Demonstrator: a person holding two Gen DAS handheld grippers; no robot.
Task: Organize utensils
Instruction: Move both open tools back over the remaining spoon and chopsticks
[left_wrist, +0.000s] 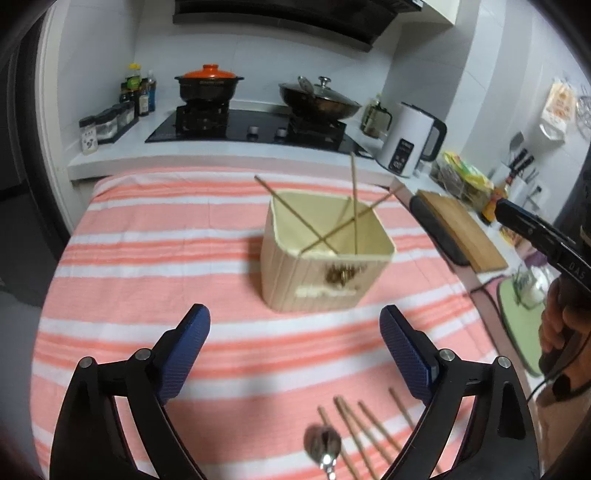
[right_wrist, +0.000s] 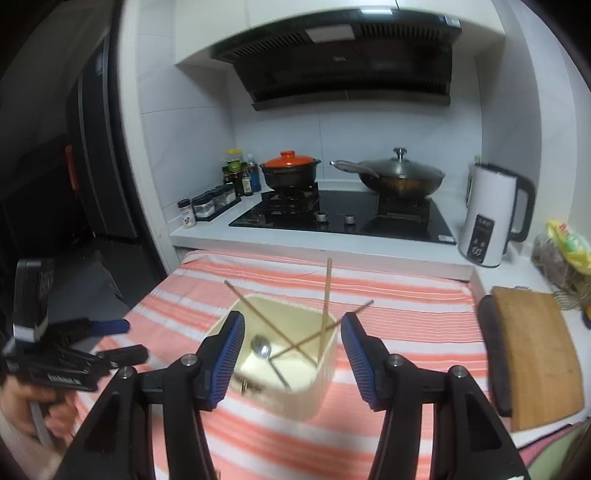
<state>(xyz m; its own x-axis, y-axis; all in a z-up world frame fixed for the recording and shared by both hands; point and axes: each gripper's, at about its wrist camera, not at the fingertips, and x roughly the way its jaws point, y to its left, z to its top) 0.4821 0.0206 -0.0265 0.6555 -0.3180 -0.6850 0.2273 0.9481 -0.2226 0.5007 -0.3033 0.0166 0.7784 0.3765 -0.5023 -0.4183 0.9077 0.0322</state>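
Chopsticks are what my next move turns on: a loose row of brown wooden chopsticks (left_wrist: 364, 432) lies flat on the pink-and-white striped cloth (left_wrist: 147, 258) at the near edge of the counter, directly below and slightly right of my left hand-held gripper (left_wrist: 295, 350). Their long axes run roughly away from me, tilted a little leftward, almost in line with the fingers. A shiny metal spoon (left_wrist: 322, 443) rests bowl-up just beside them on their left, its handle running off the bottom of the view.

My left hand-held gripper is spread wide with nothing between its blue pads. It is clearly the nearer one, so I judge it should drop and pull back toward the near edge to reach the row.

My right hand-held gripper (right_wrist: 291, 354) is also released and empty, hovering above the cream ribbed plastic bin (right_wrist: 317, 387) standing mid-counter. Three chopsticks (right_wrist: 325, 306) lean crossed inside the bin, and a second metal spoon (right_wrist: 262, 349) lies there too, bowl toward the far side.

The bin stands well ahead of the loose row.
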